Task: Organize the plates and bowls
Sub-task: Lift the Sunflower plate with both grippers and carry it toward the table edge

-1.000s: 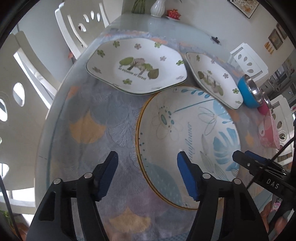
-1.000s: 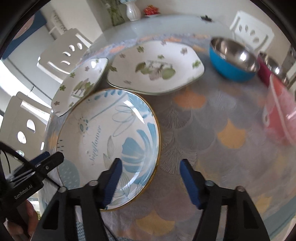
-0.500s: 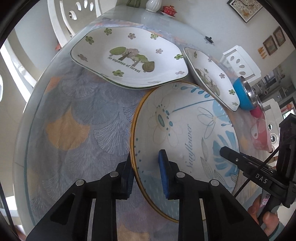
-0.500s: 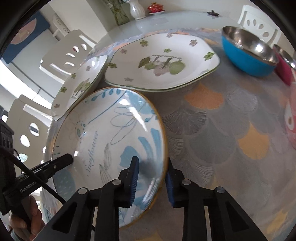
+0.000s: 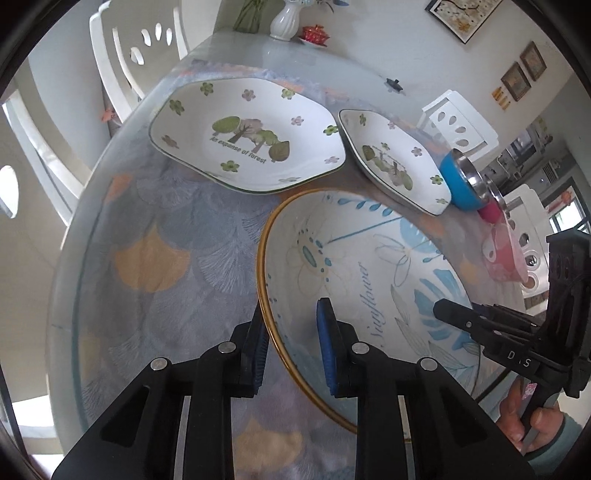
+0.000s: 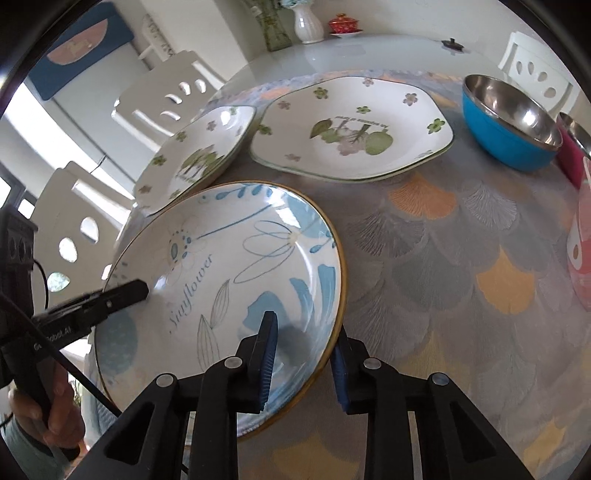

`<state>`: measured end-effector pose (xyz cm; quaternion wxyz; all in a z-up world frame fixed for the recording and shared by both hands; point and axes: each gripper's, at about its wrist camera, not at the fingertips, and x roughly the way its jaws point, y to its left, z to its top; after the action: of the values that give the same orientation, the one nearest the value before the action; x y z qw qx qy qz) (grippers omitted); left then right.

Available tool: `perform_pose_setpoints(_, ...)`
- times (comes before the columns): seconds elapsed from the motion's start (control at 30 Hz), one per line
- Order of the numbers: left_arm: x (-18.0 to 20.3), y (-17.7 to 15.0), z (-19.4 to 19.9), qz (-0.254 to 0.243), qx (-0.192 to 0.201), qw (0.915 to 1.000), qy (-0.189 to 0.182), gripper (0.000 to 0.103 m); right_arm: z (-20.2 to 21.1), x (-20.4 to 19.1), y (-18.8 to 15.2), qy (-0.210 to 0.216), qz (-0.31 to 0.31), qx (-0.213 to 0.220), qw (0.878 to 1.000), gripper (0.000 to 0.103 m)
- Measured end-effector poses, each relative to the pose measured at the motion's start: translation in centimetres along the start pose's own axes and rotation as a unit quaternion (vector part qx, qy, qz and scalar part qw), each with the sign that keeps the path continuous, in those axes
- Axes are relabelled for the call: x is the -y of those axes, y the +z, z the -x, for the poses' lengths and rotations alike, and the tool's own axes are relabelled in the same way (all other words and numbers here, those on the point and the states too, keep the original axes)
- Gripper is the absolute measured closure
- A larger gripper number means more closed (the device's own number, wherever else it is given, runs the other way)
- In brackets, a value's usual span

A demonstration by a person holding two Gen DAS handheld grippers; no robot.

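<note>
Ahead of my left claw (image 5: 291,347), bare tablecloth (image 5: 155,266) runs open on its outer side up to the big forest plate (image 5: 247,134), which blocks the far path. The smaller forest plate (image 5: 395,166) stands just beyond the sunflower bowl (image 5: 354,258). Off my right claw (image 6: 304,360), cloth lies open outward; the blue bowl (image 6: 509,118) and a pink container (image 6: 580,251) wall the far edge.

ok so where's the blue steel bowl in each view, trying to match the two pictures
Left wrist: the blue steel bowl sits at right of centre, seen side-on, just past the smaller forest plate.
Right wrist: the bowl is at upper right, its shiny inside showing, to the right of that plate.
Shared landmark: the white vase at the table's far end, top of both views.
</note>
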<state>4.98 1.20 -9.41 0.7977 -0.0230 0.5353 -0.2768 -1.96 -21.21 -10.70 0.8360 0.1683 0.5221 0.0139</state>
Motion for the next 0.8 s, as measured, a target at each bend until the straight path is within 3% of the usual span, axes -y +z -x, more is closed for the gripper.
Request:
perform_pose_setpoints(0.27, -0.3, -2.1, 3.7, 0.006, 0.030, 0.9995, 0.004, 0.081, 3.1, -3.1, -1.1, -0.005, 0.048, 0.021, 0.999, 0.077)
perform_pose_setpoints(0.57, -1.1, -4.3, 9.5, 0.020, 0.079, 0.9963, 0.027, 0.081, 6.0, -7.3, -2.9, 0.019, 0.078, 0.041, 0.996, 0.077)
perform_pose_setpoints(0.8, -2.0, -6.3, 8.8, 0.027, 0.072, 0.9958, 0.051, 0.081, 4.6, -8.6, -5.6, 0.013, 0.087, 0.019, 0.996, 0.077)
